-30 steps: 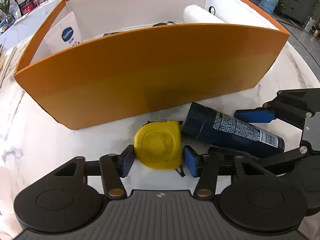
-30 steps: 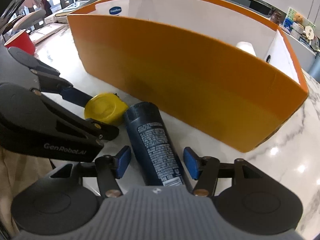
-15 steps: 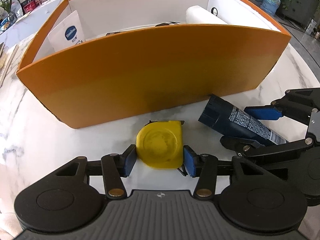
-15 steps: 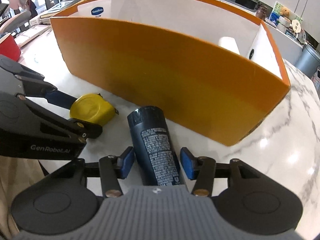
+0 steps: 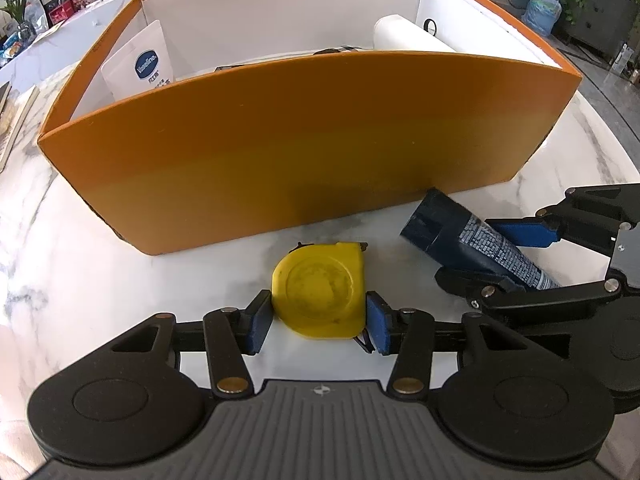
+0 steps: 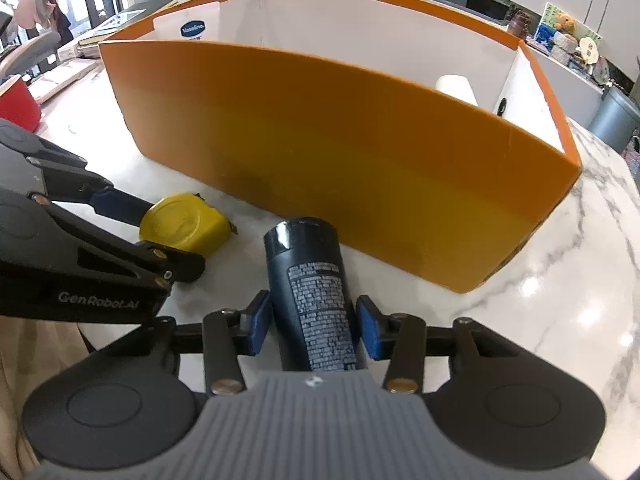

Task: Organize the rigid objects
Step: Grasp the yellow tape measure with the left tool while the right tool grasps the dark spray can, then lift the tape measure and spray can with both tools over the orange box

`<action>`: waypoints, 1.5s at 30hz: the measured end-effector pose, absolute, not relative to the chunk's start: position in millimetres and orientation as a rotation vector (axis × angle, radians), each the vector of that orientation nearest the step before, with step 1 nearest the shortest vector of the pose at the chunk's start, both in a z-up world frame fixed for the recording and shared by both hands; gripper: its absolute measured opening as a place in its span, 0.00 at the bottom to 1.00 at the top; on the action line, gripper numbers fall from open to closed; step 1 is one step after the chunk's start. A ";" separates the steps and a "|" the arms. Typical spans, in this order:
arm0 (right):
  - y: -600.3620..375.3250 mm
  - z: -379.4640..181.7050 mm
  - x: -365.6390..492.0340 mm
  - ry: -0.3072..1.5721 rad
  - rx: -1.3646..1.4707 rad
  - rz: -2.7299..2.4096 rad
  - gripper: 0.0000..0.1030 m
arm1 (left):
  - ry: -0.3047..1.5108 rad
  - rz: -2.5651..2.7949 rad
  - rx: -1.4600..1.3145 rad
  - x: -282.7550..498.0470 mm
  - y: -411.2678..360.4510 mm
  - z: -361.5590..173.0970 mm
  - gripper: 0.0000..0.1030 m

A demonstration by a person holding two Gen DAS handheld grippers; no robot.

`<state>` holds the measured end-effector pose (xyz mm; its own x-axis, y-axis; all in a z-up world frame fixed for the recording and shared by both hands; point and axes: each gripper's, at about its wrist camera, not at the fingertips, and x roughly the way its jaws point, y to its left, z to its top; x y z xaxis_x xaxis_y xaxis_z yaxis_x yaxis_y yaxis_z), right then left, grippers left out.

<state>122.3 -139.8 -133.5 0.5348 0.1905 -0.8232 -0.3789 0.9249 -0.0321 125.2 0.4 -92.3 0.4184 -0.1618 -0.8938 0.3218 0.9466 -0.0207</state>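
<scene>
On the marble tabletop [image 5: 100,280], just in front of the near wall of the orange box [image 5: 304,140], lie your two things: a yellow tape measure [image 5: 319,290] on the left and a dark blue bottle [image 6: 310,288] on the right, near each other but not touching.

Your left claw [image 5: 319,320] has its blue pads [image 5: 259,320] pressed against both sides of the tape measure, so it looks closed on the case. Your right claw [image 6: 310,326] straddles the bottle's body; the left pad sits against it, while a thin gap seems to show at the right pad, so I cannot tell whether that grip is fully closed.

The tape measure is likely a hard plastic shell, compact and a little heavy for its size. It will not give under the pads, and its flat sides are the right place to hold, as you have it. Its smooth, rounded edge could slip if you pinch too near the rim.

The bottle is probably stiff and smooth, with a glossy label, and may roll. You hold it low on the body, so its capped far end, which almost meets the box wall, may droop as it lifts.

Inside the box, a white pouch [image 5: 138,62] leans at the left and a white roll [image 5: 404,36] lies at the right.
</scene>
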 end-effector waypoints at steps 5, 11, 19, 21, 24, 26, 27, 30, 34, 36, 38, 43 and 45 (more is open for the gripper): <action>-141.4 -129.3 122.5 0.951 -0.191 0.316 0.42 | 1.099 -0.319 0.130 124.7 6.0 -90.8 0.55; -141.4 -119.1 120.2 0.930 -0.172 0.309 0.41 | 1.053 -0.332 0.136 116.8 5.0 -79.6 0.55; -143.7 -95.4 110.4 0.870 -0.168 0.297 0.41 | 1.000 -0.336 0.132 99.6 11.0 -53.2 0.55; -143.5 -87.8 107.9 0.852 -0.167 0.295 0.41 | 0.988 -0.336 0.135 96.0 11.4 -47.1 0.55; -142.5 -77.3 104.1 0.823 -0.171 0.293 0.41 | 0.966 -0.335 0.137 92.4 13.8 -36.6 0.55; -141.7 -70.8 102.2 0.806 -0.170 0.288 0.41 | 0.952 -0.334 0.138 92.6 11.6 -31.6 0.55; -141.6 -67.4 101.6 0.798 -0.171 0.287 0.41 | 0.944 -0.335 0.140 92.6 11.0 -28.6 0.55; -140.9 -56.7 102.0 0.771 -0.175 0.284 0.41 | 0.919 -0.342 0.140 90.9 9.7 -17.2 0.55; -142.2 -38.5 99.5 0.723 -0.175 0.277 0.41 | 0.876 -0.349 0.128 90.7 10.9 -1.5 0.55; -143.2 -26.5 97.3 0.695 -0.164 0.274 0.41 | 0.857 -0.356 0.117 94.6 12.8 5.5 0.55; -144.4 -15.5 96.8 0.671 -0.153 0.273 0.41 | 0.834 -0.359 0.105 98.0 13.9 14.0 0.55; -146.7 11.4 100.5 0.603 -0.135 0.268 0.41 | 0.785 -0.359 0.102 115.0 17.3 34.0 0.55; -147.8 22.0 104.8 0.577 -0.125 0.267 0.41 | 0.757 -0.353 0.113 122.8 18.0 43.6 0.55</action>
<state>104.8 -147.8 22.0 0.8051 0.2136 -0.5533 -0.2830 0.9582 -0.0418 122.8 18.0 43.6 0.6714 -0.2720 -0.6894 0.3526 0.9354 -0.0256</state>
